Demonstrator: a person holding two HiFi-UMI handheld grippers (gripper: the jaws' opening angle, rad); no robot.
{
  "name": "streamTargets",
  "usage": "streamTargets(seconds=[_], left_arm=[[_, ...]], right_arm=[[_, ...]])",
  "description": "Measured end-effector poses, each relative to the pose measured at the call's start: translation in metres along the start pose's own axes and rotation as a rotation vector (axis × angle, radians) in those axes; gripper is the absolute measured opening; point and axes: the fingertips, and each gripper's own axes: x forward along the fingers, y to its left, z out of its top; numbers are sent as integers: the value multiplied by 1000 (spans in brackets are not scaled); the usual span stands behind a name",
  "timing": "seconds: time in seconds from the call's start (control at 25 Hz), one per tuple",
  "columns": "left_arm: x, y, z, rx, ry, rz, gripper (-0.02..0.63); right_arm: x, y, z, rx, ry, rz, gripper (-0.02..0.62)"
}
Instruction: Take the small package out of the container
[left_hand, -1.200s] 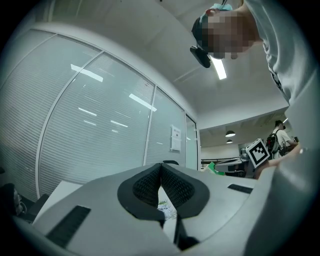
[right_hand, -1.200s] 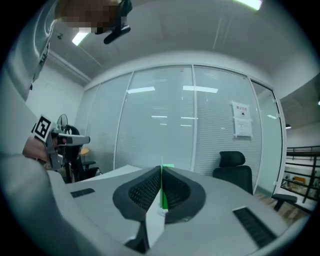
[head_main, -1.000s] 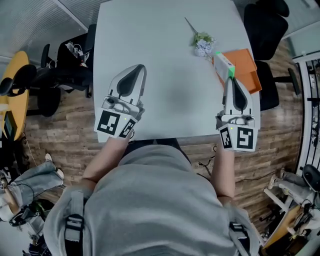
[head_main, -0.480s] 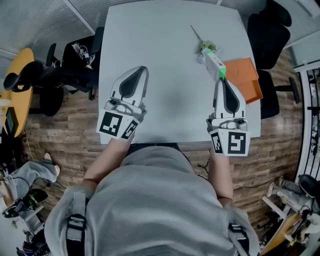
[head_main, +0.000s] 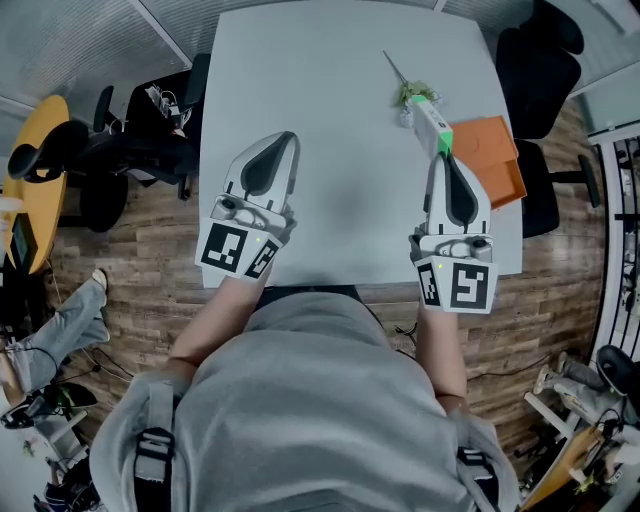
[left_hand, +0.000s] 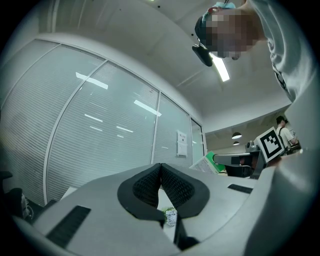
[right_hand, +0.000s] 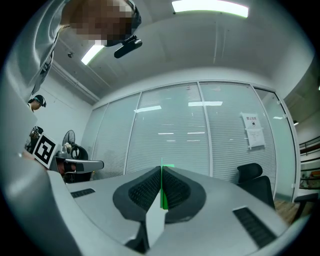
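Observation:
A small white package with a green end (head_main: 430, 124) is pinched in my right gripper (head_main: 444, 160), which holds it above the white table (head_main: 330, 110), just left of the orange container (head_main: 484, 157). In the right gripper view the package (right_hand: 161, 202) shows edge-on between the shut jaws, white below and green at the tip. My left gripper (head_main: 273, 145) hovers over the table's left part, jaws shut with nothing between them (left_hand: 160, 172). The package (left_hand: 211, 161) also shows at the right of the left gripper view.
A small sprig of artificial flowers (head_main: 409, 92) lies on the table beyond the package, also seen past the left jaws as flowers (left_hand: 170, 216). Black office chairs (head_main: 535, 60) stand right and left of the table. Glass partition walls (right_hand: 200, 135) surround the room.
My right gripper has lifted the package away from the orange container and carried it left and further over the table. The left gripper has barely shifted.

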Motion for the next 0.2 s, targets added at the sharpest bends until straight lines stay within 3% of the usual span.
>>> streamTargets(seconds=[0.2], left_arm=[[-3, 4, 1, -3, -3, 0, 18]], right_arm=[[3, 6, 0, 5, -2, -3, 51]])
